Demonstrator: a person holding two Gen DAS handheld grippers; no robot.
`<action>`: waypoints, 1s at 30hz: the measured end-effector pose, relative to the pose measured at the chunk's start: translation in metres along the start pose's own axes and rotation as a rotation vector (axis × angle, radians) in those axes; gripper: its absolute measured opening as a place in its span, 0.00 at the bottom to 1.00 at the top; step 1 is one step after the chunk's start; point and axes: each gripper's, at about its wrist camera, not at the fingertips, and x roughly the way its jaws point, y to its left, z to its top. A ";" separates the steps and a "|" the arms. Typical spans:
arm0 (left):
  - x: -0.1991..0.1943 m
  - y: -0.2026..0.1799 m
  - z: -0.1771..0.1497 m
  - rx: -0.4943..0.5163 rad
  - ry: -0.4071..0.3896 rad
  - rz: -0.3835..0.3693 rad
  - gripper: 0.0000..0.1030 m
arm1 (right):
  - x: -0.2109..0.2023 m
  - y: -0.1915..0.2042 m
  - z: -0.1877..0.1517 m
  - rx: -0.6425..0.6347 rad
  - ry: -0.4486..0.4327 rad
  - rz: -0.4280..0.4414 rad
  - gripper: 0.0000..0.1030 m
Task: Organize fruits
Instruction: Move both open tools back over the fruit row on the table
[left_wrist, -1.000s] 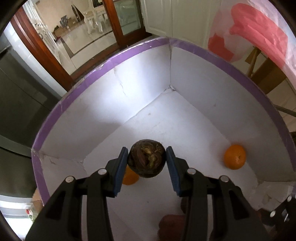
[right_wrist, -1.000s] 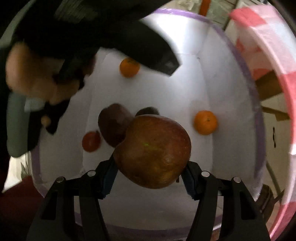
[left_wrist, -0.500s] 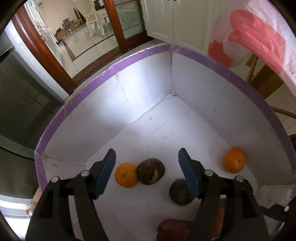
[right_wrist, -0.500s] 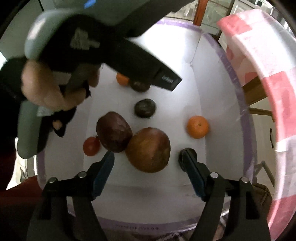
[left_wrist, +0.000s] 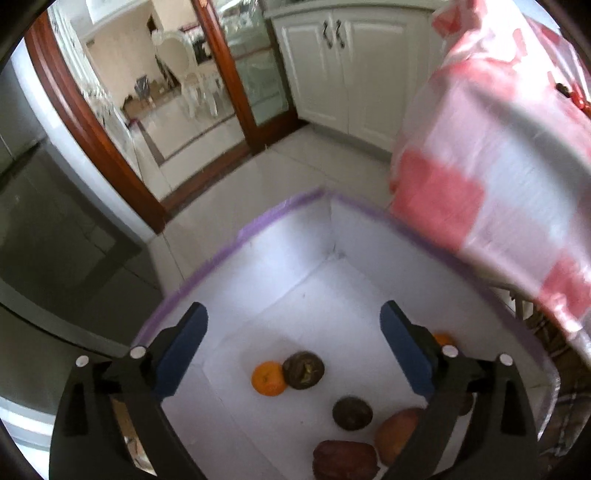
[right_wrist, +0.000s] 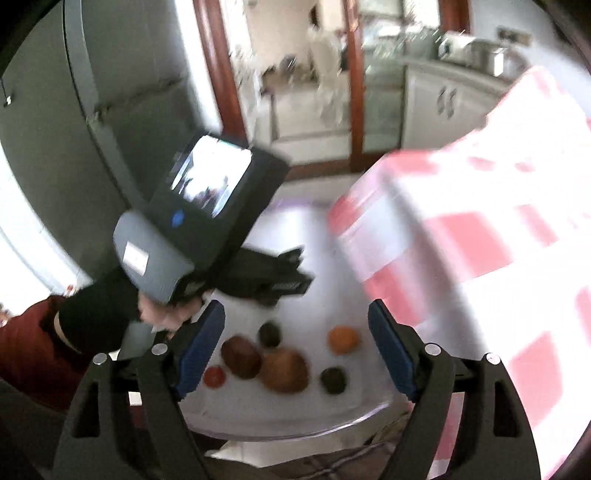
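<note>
1. Left wrist view. Your left gripper (left_wrist: 293, 345) hangs over the white box (left_wrist: 280, 258) with the purple rim; its jaws are opening, blue pads wide apart, nothing between them.
2. On the box floor: an orange (left_wrist: 269, 378) touching a brown, wrinkled round fruit (left_wrist: 303, 370) with a pale scar on top.
3. Nearer you: a dark round fruit (left_wrist: 352, 412), a red-yellow apple (left_wrist: 398, 434) partly behind the right finger, and a dark red fruit (left_wrist: 345, 459) at the bottom edge.
4. A second orange (left_wrist: 442, 339) peeps from behind the right finger.
5. A pink-and-white checked cloth (left_wrist: 498, 166) overhangs the box's right side.
6. Right wrist view, blurred. Your right gripper (right_wrist: 295, 352) is above the same box (right_wrist: 332, 266); its jaws are opening, empty.
7. Below it: a small red fruit (right_wrist: 214, 376), a dark red fruit (right_wrist: 242, 356), the apple (right_wrist: 284, 371), two dark round fruits (right_wrist: 269, 334) (right_wrist: 333, 380), one orange (right_wrist: 343, 339).
8. Your left hand (right_wrist: 168, 314) holds the other gripper at left.
</note>
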 end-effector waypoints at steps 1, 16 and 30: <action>-0.006 -0.003 0.004 0.010 -0.016 0.003 0.94 | -0.013 -0.004 0.005 0.007 -0.025 -0.017 0.79; -0.127 -0.175 0.118 0.179 -0.263 -0.336 0.98 | -0.167 -0.196 -0.051 0.486 -0.314 -0.474 0.84; -0.085 -0.406 0.241 -0.067 -0.181 -0.570 0.98 | -0.229 -0.366 -0.114 0.843 -0.408 -0.723 0.84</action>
